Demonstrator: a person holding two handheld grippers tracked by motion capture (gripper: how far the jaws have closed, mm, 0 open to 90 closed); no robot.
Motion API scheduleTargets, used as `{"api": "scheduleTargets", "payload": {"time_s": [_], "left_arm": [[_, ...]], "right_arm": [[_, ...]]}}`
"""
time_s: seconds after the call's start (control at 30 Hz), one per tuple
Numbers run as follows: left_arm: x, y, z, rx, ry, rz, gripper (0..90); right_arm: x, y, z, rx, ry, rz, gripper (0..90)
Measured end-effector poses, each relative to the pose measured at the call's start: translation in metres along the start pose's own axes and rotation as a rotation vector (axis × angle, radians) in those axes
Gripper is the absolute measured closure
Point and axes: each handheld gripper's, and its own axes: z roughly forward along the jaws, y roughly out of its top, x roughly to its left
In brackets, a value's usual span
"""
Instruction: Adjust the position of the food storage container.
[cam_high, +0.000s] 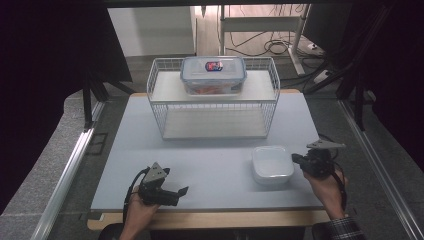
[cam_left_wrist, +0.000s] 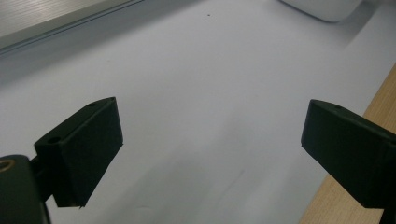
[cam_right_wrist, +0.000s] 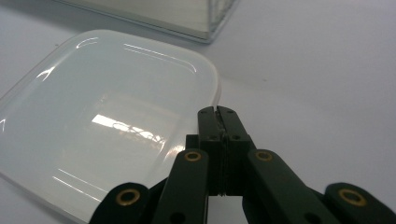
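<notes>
On the pale grey table (cam_high: 210, 165), near its front right corner, sits a white, rounded-square plastic container with a translucent lid (cam_high: 272, 164). Right tool (cam_high: 298, 160) sits just beside the container's right edge, pointing left at it. In the right gripper view the jaws are pressed together at the lid's rim (cam_right_wrist: 215, 93); whether they pinch the rim's lip or merely sit against it, I cannot tell. No gap between the jaws.

Left tool (cam_high: 181, 192) rests low at the front left, jaws spread wide, nothing between them; they point right, toward the container, which lies well apart from it.

Key relation: container lies directly left of the right tool, touching or nearly so; right hand is far the nearer. The container is nearly square, so no long axis to favour.

Behind: a white wire two-tier rack (cam_high: 214, 100), with a clear lidded food box with blue latches (cam_high: 213, 75) on its upper shelf. Lower shelf bare. Judged next step: lift the container toward the rack.
</notes>
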Motion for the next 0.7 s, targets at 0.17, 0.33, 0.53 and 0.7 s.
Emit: {"api": "scheduleTargets", "payload": {"time_s": [0.17, 0.33, 0.53, 0.7], "left_arm": [[0.0, 0.0, 0.0, 0.001, 0.0, -0.001, 5.3], [0.0, 0.0, 0.0, 0.001, 0.0, -0.001, 5.3], [0.0, 0.0, 0.0, 0.002, 0.0, -0.001, 5.3], [0.0, 0.0, 0.0, 0.003, 0.001, -0.001, 5.3]], "right_arm": [[0.013, 0.005, 0.009, 0.007, 0.057, -0.008, 89.3], [0.026, 0.009, 0.016, 0.018, 0.105, -0.021, 89.1], [0.043, 0.011, 0.023, 0.03, 0.166, -0.032, 88.8], [0.055, 0.015, 0.03, 0.04, 0.193, -0.054, 88.8]]}}
